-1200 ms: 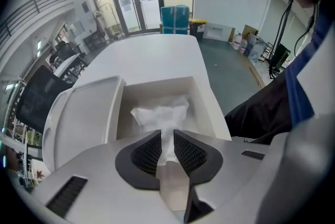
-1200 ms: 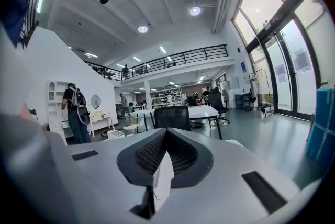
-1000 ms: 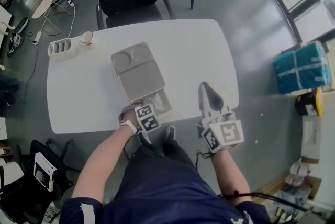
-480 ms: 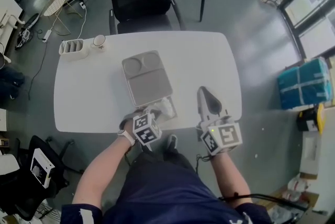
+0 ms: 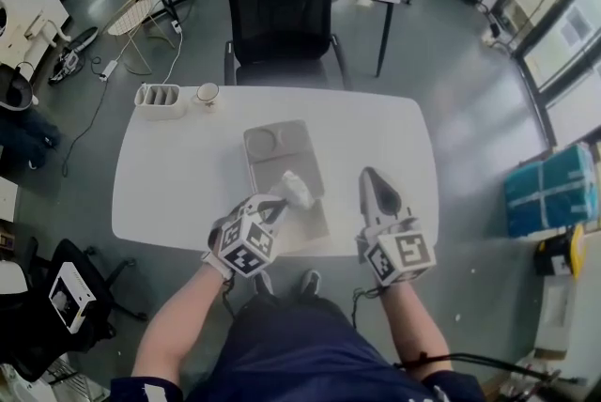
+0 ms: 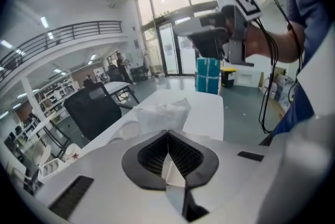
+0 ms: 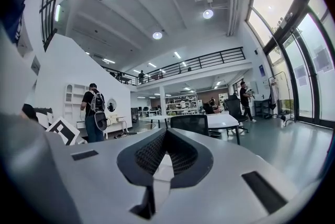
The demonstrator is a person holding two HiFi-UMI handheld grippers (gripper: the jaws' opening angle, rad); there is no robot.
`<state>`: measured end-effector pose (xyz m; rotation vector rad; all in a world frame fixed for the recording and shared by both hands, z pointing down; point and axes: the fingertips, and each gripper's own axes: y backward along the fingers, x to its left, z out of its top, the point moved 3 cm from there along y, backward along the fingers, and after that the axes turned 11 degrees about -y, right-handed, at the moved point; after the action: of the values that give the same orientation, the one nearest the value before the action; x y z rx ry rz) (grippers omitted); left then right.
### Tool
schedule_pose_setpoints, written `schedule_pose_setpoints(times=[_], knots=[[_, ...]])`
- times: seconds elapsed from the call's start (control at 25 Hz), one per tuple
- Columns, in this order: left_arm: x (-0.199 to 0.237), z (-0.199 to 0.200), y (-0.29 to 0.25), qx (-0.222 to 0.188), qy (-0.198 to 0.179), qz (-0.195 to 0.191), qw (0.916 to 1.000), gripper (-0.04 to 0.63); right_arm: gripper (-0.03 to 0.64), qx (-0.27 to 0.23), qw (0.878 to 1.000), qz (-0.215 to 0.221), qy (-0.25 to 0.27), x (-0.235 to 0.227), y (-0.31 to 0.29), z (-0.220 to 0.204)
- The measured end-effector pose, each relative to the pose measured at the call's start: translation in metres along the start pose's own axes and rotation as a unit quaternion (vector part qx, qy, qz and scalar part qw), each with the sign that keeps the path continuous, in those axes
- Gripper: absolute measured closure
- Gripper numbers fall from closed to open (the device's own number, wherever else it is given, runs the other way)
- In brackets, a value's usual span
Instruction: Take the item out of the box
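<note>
Left gripper is pinching a white crinkled plastic-wrapped item over the flat grey box mid-frame; right gripper is pointing up-frame, jaws together.

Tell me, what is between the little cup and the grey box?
Nothing. In the head view, only bare white table lies between the cup and the grey box.

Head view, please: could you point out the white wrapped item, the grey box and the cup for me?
white wrapped item (image 5: 300,192), head view, middle of its crinkled wrap.
grey box (image 5: 280,162), head view, bare flat panel near its round recesses.
cup (image 5: 208,93), head view, its open top.
</note>
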<state>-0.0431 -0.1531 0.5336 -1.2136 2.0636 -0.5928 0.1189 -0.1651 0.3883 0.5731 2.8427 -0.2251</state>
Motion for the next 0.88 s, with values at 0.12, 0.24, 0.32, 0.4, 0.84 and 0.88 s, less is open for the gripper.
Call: schedule_pose_setpoints(times=[0.12,0.24,0.32,0.4,0.84,0.88], knots=[[0.020,0.015,0.030,-0.050,0.046,0.036,0.9970,0.563,0.609,-0.003,1.000,0.006,0.003,0.006,-0.002,0.005],[0.040,0.031,0.060,-0.097,0.078,0.080,0.9890,0.563,0.609,-0.012,1.000,0.013,0.006,0.011,-0.004,0.014],[0.052,0.039,0.077,-0.120,0.093,0.105,0.9828,0.563,0.609,-0.019,1.000,0.019,0.010,0.013,-0.006,0.021],[0.062,0.043,0.092,-0.135,0.102,0.127,0.9774,0.563,0.609,-0.024,0.999,0.022,0.013,0.015,-0.008,0.026],[0.112,0.028,0.159,-0.200,0.208,0.254,0.9232,0.563,0.609,-0.035,0.999,0.036,0.015,0.025,-0.018,0.037],[0.115,0.024,0.163,-0.204,0.217,0.261,0.9182,0.563,0.609,-0.035,0.999,0.036,0.016,0.025,-0.019,0.036]])
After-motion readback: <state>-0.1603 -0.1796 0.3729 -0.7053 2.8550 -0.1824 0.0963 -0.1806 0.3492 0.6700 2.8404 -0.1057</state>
